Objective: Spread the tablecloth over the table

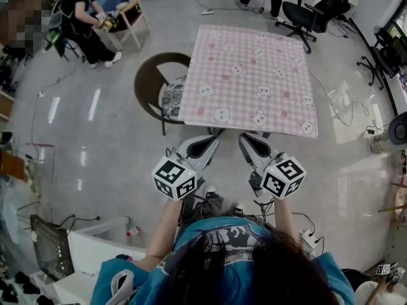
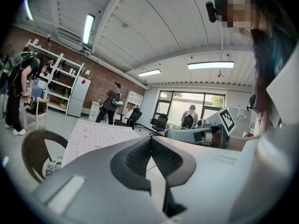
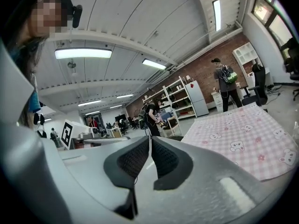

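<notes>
A pink checked tablecloth [image 1: 254,75] with small bear prints lies flat over the square table and hangs a little over its near edge. It also shows in the left gripper view as the tablecloth [image 2: 98,134] and in the right gripper view as the tablecloth [image 3: 243,134]. My left gripper [image 1: 212,138] and right gripper [image 1: 247,138] hover side by side just in front of that near edge, apart from the cloth. The left gripper [image 2: 150,139] has its pads together with nothing between them. The right gripper [image 3: 150,139] is likewise shut and empty.
A round brown chair [image 1: 162,84] with a patterned cushion stands at the table's left side. Black office chairs [image 1: 311,11] stand at the back right. A person [image 1: 82,18] bends near a wooden chair [image 1: 130,18] at the back left. Cables and a power strip [image 1: 311,239] lie on the floor.
</notes>
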A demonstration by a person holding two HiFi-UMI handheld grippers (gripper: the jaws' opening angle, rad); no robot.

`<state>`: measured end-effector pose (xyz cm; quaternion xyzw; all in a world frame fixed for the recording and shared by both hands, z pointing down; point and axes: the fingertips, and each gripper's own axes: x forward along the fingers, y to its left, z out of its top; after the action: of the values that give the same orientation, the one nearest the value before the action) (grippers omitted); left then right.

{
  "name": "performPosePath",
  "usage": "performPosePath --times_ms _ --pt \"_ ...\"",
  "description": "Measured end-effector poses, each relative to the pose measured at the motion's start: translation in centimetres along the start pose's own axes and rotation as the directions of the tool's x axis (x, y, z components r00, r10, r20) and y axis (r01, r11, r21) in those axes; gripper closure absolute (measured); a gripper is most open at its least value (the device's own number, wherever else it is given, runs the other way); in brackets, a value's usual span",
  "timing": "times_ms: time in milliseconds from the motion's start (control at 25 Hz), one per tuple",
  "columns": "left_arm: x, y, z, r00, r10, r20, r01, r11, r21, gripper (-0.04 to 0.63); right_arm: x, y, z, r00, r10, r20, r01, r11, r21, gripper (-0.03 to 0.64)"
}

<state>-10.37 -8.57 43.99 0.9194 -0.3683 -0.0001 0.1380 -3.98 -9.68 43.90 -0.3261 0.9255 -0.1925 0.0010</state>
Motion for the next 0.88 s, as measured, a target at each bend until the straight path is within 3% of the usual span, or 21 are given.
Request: performPosePath --times_ms 400,880 --pt "1.1 -3.6 0.7 1.0 0.018 0.018 -0.019 1.0 0.014 0.583 -3.7 0.0 0.4 1.0 0.015 0.016 -0.014 0.998 -0.062 0.614" --pt "2.7 -6.5 0.8 1.0 0.003 -0.015 -0.003 0.998 0.066 0.583 -5.7 0.2 1.3 0.998 0.045 0.043 -0.04 0.993 -0.11 0.615"
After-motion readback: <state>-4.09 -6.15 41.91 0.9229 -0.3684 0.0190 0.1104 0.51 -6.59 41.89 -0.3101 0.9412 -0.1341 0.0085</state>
